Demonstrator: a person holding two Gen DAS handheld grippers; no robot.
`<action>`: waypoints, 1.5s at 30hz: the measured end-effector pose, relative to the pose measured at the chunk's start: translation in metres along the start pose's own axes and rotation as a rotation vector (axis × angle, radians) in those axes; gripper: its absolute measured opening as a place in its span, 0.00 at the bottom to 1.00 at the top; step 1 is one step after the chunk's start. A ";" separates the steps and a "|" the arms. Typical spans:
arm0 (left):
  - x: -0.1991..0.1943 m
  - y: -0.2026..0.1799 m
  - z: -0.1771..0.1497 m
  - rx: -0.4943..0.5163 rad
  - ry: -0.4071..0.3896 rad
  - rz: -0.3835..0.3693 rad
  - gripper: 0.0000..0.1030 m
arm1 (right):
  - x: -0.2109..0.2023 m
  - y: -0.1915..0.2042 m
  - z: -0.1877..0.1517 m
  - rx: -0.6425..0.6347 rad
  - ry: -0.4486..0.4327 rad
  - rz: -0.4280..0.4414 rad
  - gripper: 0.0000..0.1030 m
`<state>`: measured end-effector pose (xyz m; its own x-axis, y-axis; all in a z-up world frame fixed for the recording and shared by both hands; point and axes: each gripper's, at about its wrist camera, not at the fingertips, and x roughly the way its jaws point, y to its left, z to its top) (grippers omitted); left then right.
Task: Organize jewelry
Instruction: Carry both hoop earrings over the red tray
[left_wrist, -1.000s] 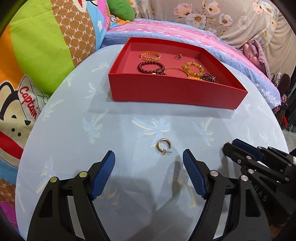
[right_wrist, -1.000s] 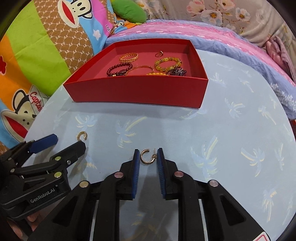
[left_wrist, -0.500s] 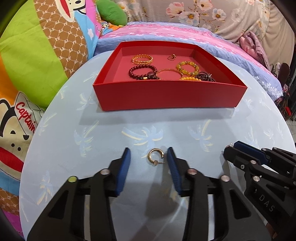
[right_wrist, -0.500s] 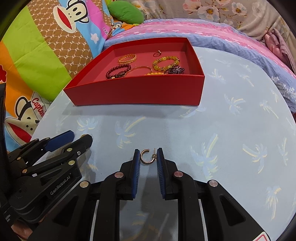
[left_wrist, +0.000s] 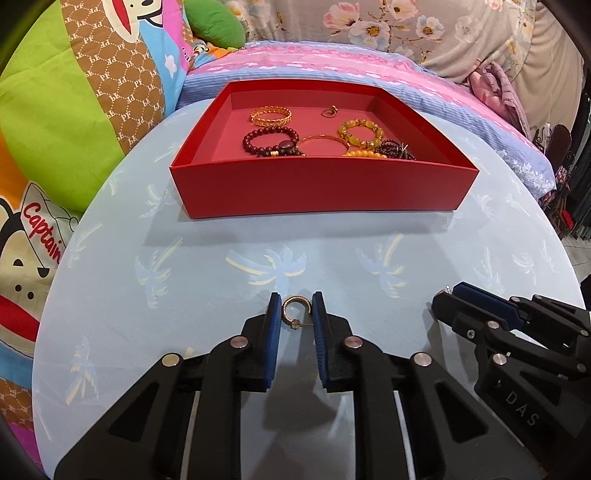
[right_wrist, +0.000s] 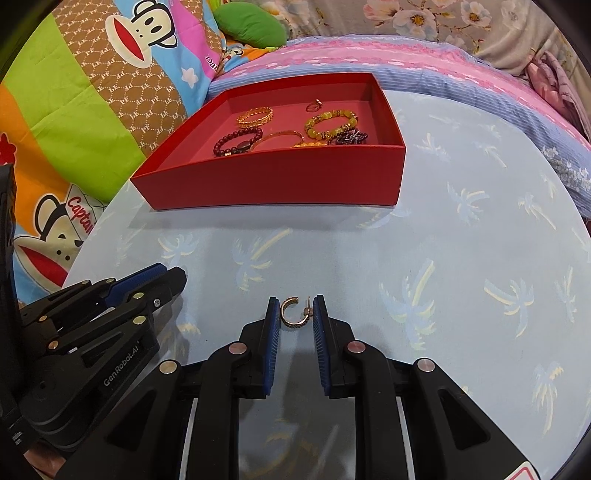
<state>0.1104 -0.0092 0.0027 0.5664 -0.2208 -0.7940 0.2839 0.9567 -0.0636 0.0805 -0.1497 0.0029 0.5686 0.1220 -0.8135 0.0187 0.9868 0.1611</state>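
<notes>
Closing around one gold hoop earring (left_wrist: 294, 311), the left gripper (left_wrist: 295, 314) is narrowed from wide; pads barely touching. Second hoop earring (right_wrist: 294, 312) is clasped by right fingers (right_wrist: 272, 325). Red tray (left_wrist: 321, 184) at twelve o'clock awaits both.

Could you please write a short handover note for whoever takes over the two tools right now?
Left tool: jaws closing around a gold hoop earring on the blue palm-print cloth; the pads look at or near contact.
Right tool: nearly shut around the second hoop earring, touching its post side, also on the cloth.
Red tray: already holds the beaded bracelets, gold bangles and a small ring.
Done: that jewelry is in the tray.
Left: confirm both grips, lift the two earrings and place them in the tray.
</notes>
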 end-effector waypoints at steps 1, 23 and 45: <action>0.000 0.000 0.000 -0.002 0.002 -0.002 0.16 | -0.001 0.000 0.000 0.003 0.000 0.004 0.17; -0.040 0.001 0.053 -0.002 -0.091 -0.041 0.16 | -0.050 0.011 0.061 -0.048 -0.149 0.048 0.17; 0.042 0.007 0.163 -0.001 -0.099 -0.002 0.16 | 0.026 -0.011 0.178 -0.028 -0.154 0.029 0.17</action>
<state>0.2627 -0.0428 0.0675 0.6395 -0.2398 -0.7305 0.2838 0.9566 -0.0657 0.2412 -0.1760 0.0795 0.6881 0.1349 -0.7130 -0.0213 0.9859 0.1660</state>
